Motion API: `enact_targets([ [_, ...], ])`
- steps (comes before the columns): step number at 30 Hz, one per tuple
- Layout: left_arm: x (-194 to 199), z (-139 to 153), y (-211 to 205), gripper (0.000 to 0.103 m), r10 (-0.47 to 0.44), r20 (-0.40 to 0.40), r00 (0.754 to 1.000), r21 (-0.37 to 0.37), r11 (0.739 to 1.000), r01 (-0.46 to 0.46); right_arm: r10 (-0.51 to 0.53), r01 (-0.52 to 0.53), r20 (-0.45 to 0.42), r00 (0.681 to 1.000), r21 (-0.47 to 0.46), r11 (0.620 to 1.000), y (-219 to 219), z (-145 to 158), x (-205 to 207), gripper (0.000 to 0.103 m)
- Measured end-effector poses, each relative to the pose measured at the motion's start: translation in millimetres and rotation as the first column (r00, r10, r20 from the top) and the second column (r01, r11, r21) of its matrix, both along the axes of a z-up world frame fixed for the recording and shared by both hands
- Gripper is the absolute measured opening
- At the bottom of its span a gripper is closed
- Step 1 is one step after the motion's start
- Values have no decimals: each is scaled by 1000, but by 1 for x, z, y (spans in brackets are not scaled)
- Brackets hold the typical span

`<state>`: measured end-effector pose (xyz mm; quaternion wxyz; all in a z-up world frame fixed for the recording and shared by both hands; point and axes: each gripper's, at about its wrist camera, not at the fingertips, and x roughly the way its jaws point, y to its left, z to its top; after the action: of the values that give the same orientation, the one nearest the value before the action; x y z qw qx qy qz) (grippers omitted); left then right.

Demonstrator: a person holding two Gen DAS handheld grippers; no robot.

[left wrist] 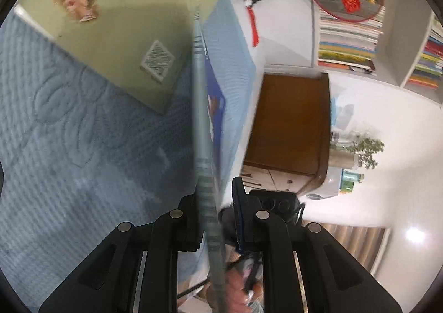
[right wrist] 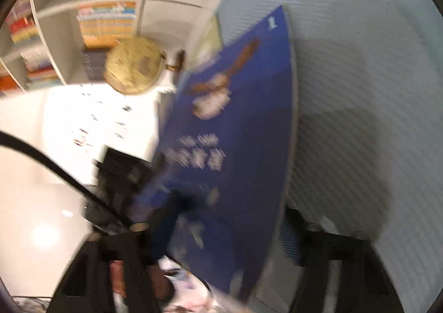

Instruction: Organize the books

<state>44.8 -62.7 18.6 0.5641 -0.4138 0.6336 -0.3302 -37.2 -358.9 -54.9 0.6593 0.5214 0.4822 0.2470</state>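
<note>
Left gripper [left wrist: 214, 219] pinched shut on blue book [left wrist: 213, 97] edge, right gripper [right wrist: 221, 232] half-open around it, contact unclear; thin hold, book could twist free onto the bed [left wrist: 69, 133].

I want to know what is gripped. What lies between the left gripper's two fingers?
In the left wrist view, the edge of the blue book stands between the fingers of the left gripper.

The left gripper [left wrist: 216, 219] is angling slightly downward, jaws nearly closed. The right gripper [right wrist: 221, 235] is tilting downward too, blurred, jaws partly apart.
</note>
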Motion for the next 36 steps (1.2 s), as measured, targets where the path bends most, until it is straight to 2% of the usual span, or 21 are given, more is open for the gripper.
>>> enact_targets([
  [1, 0, 1, -2, 13, -8, 16, 1000, 32, 999, 7, -5, 5, 2, 1000, 28, 1000, 1, -2, 4, 30],
  [2, -1, 6, -3, 14, -35, 70, 997, 119, 993, 27, -9, 9, 15, 1000, 10, 1000, 2, 0, 5, 28],
  [3, -2, 10, -5, 15, -61, 115, 992, 183, 982, 39, -7, 10, 49, 999, -63, 998, 4, 9, 6, 28],
  [5, -8, 23, -14, 16, -146, 220, 964, 335, 940, 66, 37, -25, 68, 997, -177, 984, 11, 19, 9, 25],
  [7, -16, 35, -21, 16, -205, 280, 938, 426, 902, 70, 113, -78, 82, 990, -344, 936, 28, 32, 12, 25],
  [8, -20, 41, -25, 16, -239, 310, 920, 469, 880, 71, 138, -90, 96, 986, -394, 915, 35, 37, 12, 25],
  [10, -28, 50, -29, 16, -278, 347, 896, 516, 854, 65, 184, -105, 117, 976, -487, 867, 48, 49, 13, 26],
  [13, -37, 63, -22, 16, -284, 374, 883, 522, 851, 52, 237, -111, 148, 960, -577, 809, 61, 68, 13, 27],
  [17, -43, 86, -6, 16, -274, 437, 857, 517, 856, 10, 282, -110, 192, 940, -610, 785, 74, 94, 5, 27],
  [20, -41, 97, 16, 16, -224, 459, 860, 481, 876, -29, 311, -105, 219, 925, -638, 763, 85, 112, 3, 27],
  [25, -29, 116, 60, 16, -201, 512, 835, 479, 874, -83, 345, -100, 264, 901, -647, 756, 126, 134, 13, 28],
  [30, -3, 137, 133, 16, -156, 560, 813, 461, 874, -150, 362, -94, 310, 879, -631, 770, 189, 159, 42, 28],
  [36, 49, 140, 228, 17, -115, 584, 804, 502, 829, -246, 438, -118, 359, 824, -647, 753, 296, 174, 95, 30],
])
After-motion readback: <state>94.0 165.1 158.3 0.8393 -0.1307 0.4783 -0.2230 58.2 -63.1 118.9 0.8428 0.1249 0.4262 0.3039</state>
